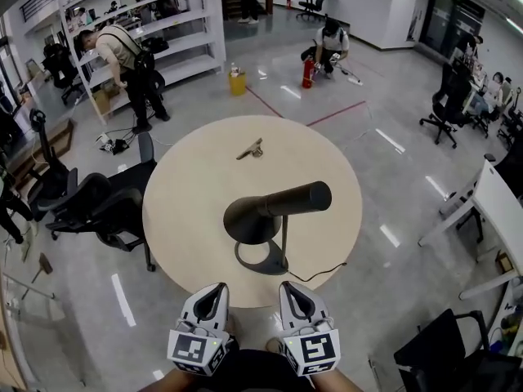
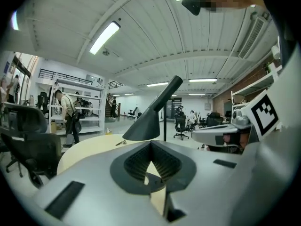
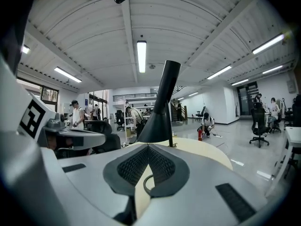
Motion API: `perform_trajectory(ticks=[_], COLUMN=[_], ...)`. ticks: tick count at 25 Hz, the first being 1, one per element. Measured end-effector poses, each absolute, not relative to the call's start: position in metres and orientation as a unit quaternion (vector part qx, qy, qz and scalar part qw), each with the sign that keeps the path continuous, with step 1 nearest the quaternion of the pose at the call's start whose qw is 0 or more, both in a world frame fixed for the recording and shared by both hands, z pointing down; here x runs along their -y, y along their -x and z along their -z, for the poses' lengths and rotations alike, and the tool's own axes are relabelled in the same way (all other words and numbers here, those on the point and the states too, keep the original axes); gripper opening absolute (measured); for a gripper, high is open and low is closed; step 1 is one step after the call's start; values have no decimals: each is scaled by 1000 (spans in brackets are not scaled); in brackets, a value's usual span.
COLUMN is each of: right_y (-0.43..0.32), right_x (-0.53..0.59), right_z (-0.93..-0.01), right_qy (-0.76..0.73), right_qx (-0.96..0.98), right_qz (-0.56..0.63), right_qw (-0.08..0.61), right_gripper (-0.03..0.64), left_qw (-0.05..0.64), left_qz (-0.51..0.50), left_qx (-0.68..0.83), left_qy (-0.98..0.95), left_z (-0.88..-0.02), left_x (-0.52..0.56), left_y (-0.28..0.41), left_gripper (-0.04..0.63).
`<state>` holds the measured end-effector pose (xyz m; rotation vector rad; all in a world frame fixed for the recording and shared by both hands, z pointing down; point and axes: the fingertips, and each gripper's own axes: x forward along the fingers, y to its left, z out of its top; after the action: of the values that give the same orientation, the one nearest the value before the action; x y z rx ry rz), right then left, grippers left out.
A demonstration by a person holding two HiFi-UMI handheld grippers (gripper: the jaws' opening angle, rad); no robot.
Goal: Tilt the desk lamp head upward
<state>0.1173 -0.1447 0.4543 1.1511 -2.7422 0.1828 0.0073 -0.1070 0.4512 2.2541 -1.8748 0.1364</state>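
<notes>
A black desk lamp [image 1: 274, 211] stands on the near half of the round beige table [image 1: 188, 211]. Its cone head [image 1: 249, 219] hangs low to the left, its barrel [image 1: 306, 197] runs to the right, and its ring base [image 1: 263, 260] lies flat on the tabletop. My left gripper [image 1: 214, 289] and right gripper [image 1: 292, 287] are side by side at the table's near edge, short of the base, both shut and holding nothing. In the left gripper view the lamp head [image 2: 148, 121] rises just beyond my left gripper [image 2: 150, 144]. In the right gripper view the lamp [image 3: 159, 114] stands ahead of my right gripper [image 3: 148, 147].
A small metal tool [image 1: 251, 149] lies on the far side of the table. The lamp's cable [image 1: 323, 275] trails off the near right edge. Black office chairs [image 1: 98, 207] crowd the table's left. A white desk [image 1: 500, 207] stands to the right. People work at the shelves [image 1: 127, 60] and on the floor [image 1: 329, 46].
</notes>
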Motion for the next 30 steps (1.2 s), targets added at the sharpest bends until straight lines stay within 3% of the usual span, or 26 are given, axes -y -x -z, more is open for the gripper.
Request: perform_trajectory(ticks=[6, 19, 30], right_y=[-69, -1, -31], right_x=[154, 167, 197], right_z=[-413, -310, -233], right_qy=[-398, -481, -546], right_qx=[915, 875, 825], right_qz=[-21, 37, 139], right_qw=[61, 34, 48], right_gripper=[15, 15, 17], left_qw=[82, 109, 181], left_qz=[-19, 32, 55], left_qx=[590, 528, 458], left_qy=[-803, -842, -869], left_z=[-430, -420, -455], left_x=[145, 182, 211], left_y=[28, 129, 123], left_gripper=[44, 45, 46])
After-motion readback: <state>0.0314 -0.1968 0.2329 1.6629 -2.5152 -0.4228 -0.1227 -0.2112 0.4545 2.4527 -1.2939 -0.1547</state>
